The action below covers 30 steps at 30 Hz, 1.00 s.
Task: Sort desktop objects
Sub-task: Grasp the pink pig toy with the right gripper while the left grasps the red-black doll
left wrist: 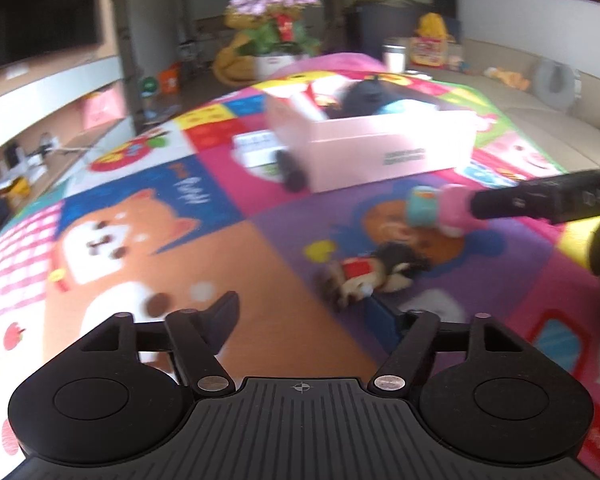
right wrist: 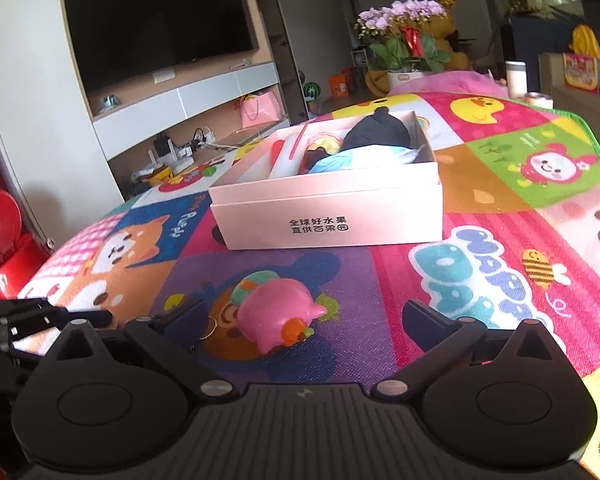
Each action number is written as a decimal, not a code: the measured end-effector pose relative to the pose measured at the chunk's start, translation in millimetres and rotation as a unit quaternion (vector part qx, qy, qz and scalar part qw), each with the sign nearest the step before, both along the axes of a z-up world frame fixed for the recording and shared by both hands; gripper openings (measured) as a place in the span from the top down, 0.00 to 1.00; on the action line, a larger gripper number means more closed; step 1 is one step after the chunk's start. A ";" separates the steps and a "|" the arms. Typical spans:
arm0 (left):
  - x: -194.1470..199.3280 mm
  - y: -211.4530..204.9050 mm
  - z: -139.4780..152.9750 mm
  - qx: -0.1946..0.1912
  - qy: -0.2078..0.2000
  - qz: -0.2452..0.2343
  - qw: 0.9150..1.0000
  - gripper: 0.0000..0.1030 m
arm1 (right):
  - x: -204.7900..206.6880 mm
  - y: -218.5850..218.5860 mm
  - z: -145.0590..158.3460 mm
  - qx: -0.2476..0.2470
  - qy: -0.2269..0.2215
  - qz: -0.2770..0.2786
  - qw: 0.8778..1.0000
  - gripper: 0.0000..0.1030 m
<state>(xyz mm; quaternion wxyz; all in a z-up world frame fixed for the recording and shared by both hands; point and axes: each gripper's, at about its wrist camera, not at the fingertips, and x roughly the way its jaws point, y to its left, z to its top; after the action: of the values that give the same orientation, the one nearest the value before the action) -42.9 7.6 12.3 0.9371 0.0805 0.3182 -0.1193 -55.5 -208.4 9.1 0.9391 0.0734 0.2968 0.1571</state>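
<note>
From the left wrist view, which is blurred, the left claw hangs with its two fingers spread wide and nothing between them, over a tabletop covered by a bright cartoon mat. Just ahead of its right finger a small plush toy, dark with a red patch, lies on a purple square of the mat. Beyond it a pink and teal toy sits right at the tip of the right claw's black finger, which reaches in from the right edge; the blur hides whether they touch. Farther back stands an open pink box with dark and blue things inside. A small white packet and a dark object lie against the box's left side.

From the right wrist view, the right claw is open wide, and the pink pig toy lies on the purple square between its fingers, nearer the left one, not gripped. The pink box stands beyond it near the middle of the mat, holding a dark hat-like item, something light blue and a white roll. Part of the left claw's black body shows at the left edge. A pot of purple orchids stands at the far end.
</note>
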 end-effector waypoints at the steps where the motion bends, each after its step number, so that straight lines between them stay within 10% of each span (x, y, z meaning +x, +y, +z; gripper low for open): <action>1: 1.8 4.3 -0.3 0.005 -0.004 0.015 1.000 0.22 | 1.3 1.2 -0.5 -0.004 0.003 0.000 1.000 0.00; 6: 7.8 29.1 5.4 -0.026 -0.011 0.066 0.997 0.16 | 7.4 2.1 -3.5 -0.011 0.025 -0.017 0.999 0.00; 11: -0.2 25.8 15.2 -0.097 0.012 -0.012 0.995 0.07 | 6.5 2.8 -4.6 -0.019 0.024 -0.030 0.999 0.00; 22: -10.3 -45.1 4.0 -0.009 0.003 -0.098 0.995 0.07 | 3.4 -7.7 -3.6 0.006 0.014 -0.061 0.998 0.00; 30: 4.9 -2.8 1.5 0.058 -0.015 0.010 0.998 0.06 | 4.4 -8.7 -3.9 0.009 0.016 -0.062 0.998 0.00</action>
<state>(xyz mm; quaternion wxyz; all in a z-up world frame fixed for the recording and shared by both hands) -38.0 4.8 13.8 0.9367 0.1337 0.3110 -0.0897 -51.0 -217.1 5.2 0.9416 0.1023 0.3048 0.1004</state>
